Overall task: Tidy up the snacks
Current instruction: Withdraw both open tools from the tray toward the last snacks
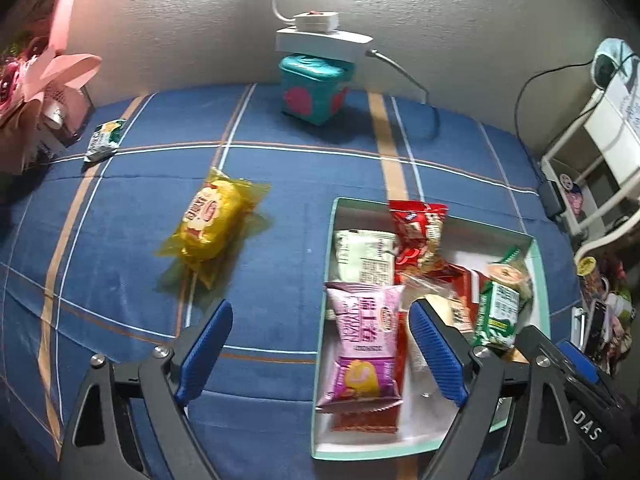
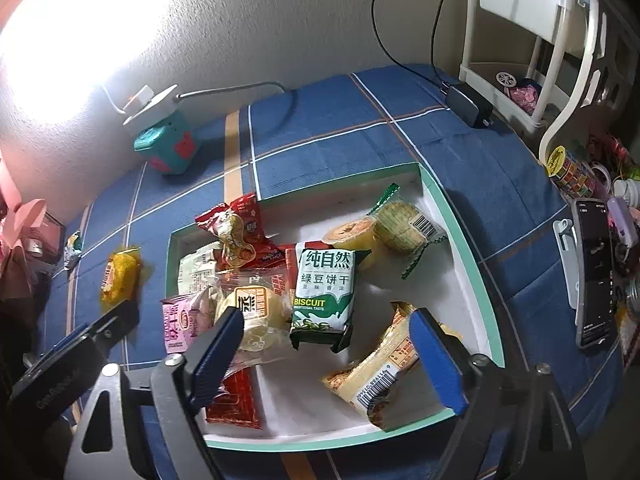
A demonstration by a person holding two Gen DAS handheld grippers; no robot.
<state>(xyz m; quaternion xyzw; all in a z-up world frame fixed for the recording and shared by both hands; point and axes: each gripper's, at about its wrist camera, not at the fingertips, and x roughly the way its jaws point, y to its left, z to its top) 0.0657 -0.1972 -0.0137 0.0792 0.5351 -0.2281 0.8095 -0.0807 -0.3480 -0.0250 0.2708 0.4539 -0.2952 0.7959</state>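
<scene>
Left hand-held gripper (image 1: 320, 360): black angular plastic frame w/ triangular cut-outs, silver round screws at pivots, two blue ribbed rubber pads (image 1: 206, 356). Right hand-held gripper (image 2: 328, 356): same build; white "DAS" lettering shows on its black body in left wrist view.

The cloth (image 1: 280, 184) is dark blue with thin white and orange lines that cross like a big check, and the box (image 2: 436, 200) on it is white inside with a light green rim. In the box lie a pink packet (image 1: 364, 344), a red packet (image 2: 236, 232) and a green and white biscuit packet (image 2: 324, 292). Left of the box lies a yellow packet (image 1: 212, 220), and behind the box stands a teal tin (image 1: 312, 88) with red spots.
</scene>
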